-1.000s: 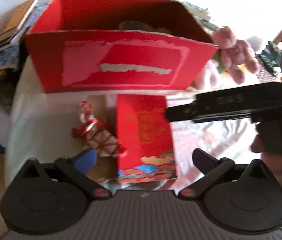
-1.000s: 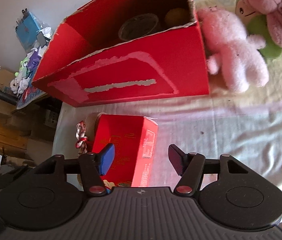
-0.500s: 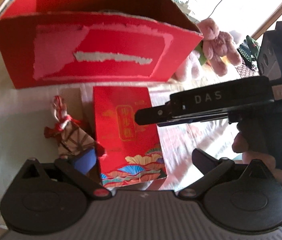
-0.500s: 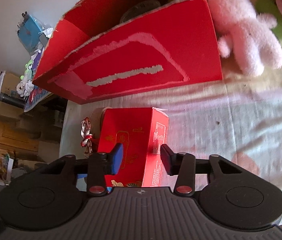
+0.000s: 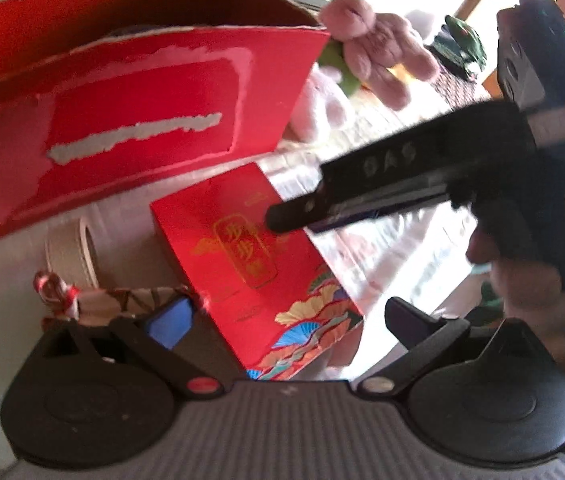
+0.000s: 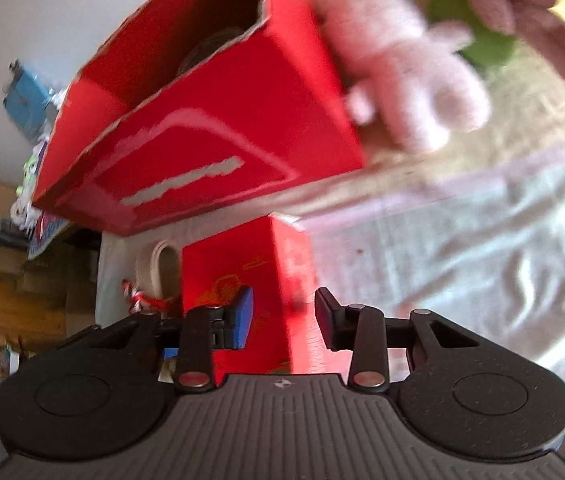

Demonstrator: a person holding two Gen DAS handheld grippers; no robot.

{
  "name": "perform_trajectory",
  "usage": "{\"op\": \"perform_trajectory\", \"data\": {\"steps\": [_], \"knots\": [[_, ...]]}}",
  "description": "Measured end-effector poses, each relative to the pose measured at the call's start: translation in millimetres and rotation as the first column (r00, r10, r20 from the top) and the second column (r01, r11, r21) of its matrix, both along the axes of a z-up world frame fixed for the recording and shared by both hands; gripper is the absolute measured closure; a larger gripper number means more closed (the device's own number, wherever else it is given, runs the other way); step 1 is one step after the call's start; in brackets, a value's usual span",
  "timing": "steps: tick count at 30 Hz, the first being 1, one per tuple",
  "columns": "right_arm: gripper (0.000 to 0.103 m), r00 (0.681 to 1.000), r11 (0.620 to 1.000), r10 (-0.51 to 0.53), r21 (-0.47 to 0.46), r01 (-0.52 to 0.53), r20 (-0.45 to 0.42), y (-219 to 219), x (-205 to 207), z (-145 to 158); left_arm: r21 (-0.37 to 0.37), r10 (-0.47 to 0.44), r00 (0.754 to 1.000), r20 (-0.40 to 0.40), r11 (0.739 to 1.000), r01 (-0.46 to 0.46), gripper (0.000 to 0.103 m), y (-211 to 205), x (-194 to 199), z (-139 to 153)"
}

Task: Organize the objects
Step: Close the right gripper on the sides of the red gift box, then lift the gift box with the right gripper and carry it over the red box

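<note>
A small red gift box (image 6: 230, 280) with gold print stands on the pale cloth in front of a large open red carton (image 6: 210, 140). My right gripper (image 6: 282, 318) straddles the small box's top, jaws closing, its blue pad (image 6: 242, 316) on the printed face and the other finger behind. In the left wrist view the small box (image 5: 250, 248) leans, with the right gripper (image 5: 282, 220) coming in from the right over its face. My left gripper (image 5: 288, 316) is open wide around the box's lower end. A patterned pouch with a red and white cord (image 5: 98, 300) lies to its left.
A roll of beige tape (image 5: 70, 248) stands behind the pouch. Pink plush toys (image 6: 410, 80) and a green one (image 6: 478, 20) crowd the carton's right end. A hand (image 5: 522, 280) holds the right gripper. Shelves and clutter lie beyond the table's left edge (image 6: 102, 248).
The right jaws have narrowed onto the small red box. The box now leans and the tape roll behind it shows. Both cameras have come lower and closer, and the left one has rolled.
</note>
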State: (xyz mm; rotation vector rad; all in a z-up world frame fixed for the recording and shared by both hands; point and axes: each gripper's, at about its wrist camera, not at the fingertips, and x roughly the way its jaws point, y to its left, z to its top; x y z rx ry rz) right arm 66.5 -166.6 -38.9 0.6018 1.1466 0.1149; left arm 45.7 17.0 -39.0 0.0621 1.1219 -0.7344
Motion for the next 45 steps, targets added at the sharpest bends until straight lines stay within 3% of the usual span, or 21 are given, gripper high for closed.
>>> {"op": "perform_trajectory", "data": {"steps": [6, 11, 16, 21, 30, 36, 45], "knots": [[0.065, 0.999, 1.0, 0.006, 0.016, -0.006, 0.035, -4.2, -2.1, 6.8, -0.027, -0.021, 1.0, 0.001, 0.999, 0.021, 0.002, 16.9, 1.2, 13.1], [0.065, 0.998, 0.997, 0.054, 0.057, -0.055, 0.01, 1.9, 8.5, -3.6, -0.073, -0.009, 1.0, -0.014, 0.997, 0.008, 0.002, 3.6, 11.7, 15.7], [0.064, 0.99, 0.988, 0.143, 0.053, -0.143, -0.005, 4.9, 19.1, -5.7, 0.016, -0.014, 0.998, -0.057, 1.0, 0.015, 0.002, 0.4, 2.3, 2.1], [0.059, 0.973, 0.972, 0.23, 0.052, -0.228, -0.025, 7.7, 30.2, -9.7, 0.005, 0.025, 0.991, -0.132, 1.0, -0.025, 0.002, -1.7, 2.4, -10.6], [0.047, 0.952, 0.952, 0.304, 0.05, -0.302, -0.042, 5.9, 43.9, -15.7, 0.108, 0.094, 0.993, -0.067, 0.99, -0.086, 0.002, -38.4, 21.4, -24.5], [0.042, 0.953, 0.954, 0.294, 0.081, -0.288, -0.075, -12.5, 46.6, -21.2, 0.105, 0.106, 0.992, -0.068, 0.99, -0.099, 0.002, -57.6, 26.0, -24.6], [0.043, 0.962, 0.963, 0.265, 0.075, -0.26, -0.065, -57.1, 30.5, -2.2, 0.105, -0.012, 1.0, -0.02, 0.994, 0.014, 0.004, -97.1, 15.2, -1.8]]}}
